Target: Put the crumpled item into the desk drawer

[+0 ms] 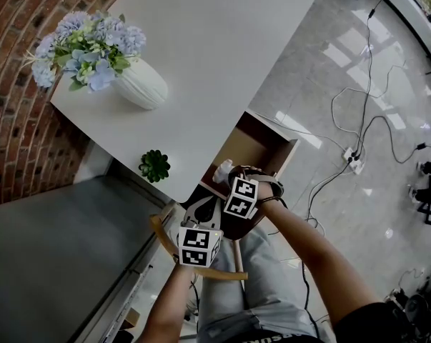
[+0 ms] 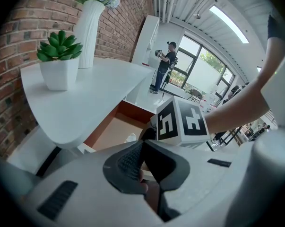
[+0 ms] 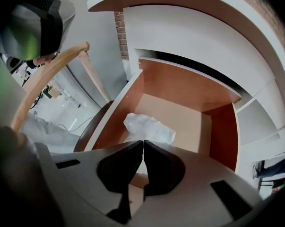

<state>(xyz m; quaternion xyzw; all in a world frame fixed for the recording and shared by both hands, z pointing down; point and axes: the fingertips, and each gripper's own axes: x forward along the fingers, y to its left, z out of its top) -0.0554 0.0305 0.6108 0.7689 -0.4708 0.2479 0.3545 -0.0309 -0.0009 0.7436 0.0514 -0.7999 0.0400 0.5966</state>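
The crumpled white item [image 3: 149, 128] is low inside the open wooden desk drawer [image 3: 189, 86], near its left wall. My right gripper [image 3: 143, 143] is shut, and the item bunches in right at its tips, so it looks pinched there. From the head view the item [image 1: 221, 170] shows at the drawer's [image 1: 261, 141] near end, just beyond the right gripper [image 1: 228, 180]. My left gripper [image 1: 201, 216] hangs below and left of it, over the chair. Its jaws are shut with nothing between them [image 2: 143, 143]; ahead of them are the right gripper's marker cube [image 2: 182, 122] and the drawer [image 2: 115, 126].
The white desk [image 1: 222, 56] carries a ribbed vase of blue flowers [image 1: 140, 83] and a small potted succulent [image 1: 154, 166] near its edge. A curved wooden chair back [image 1: 201, 271] is under my grippers. Cables and a power strip [image 1: 354, 160] lie on the floor to the right.
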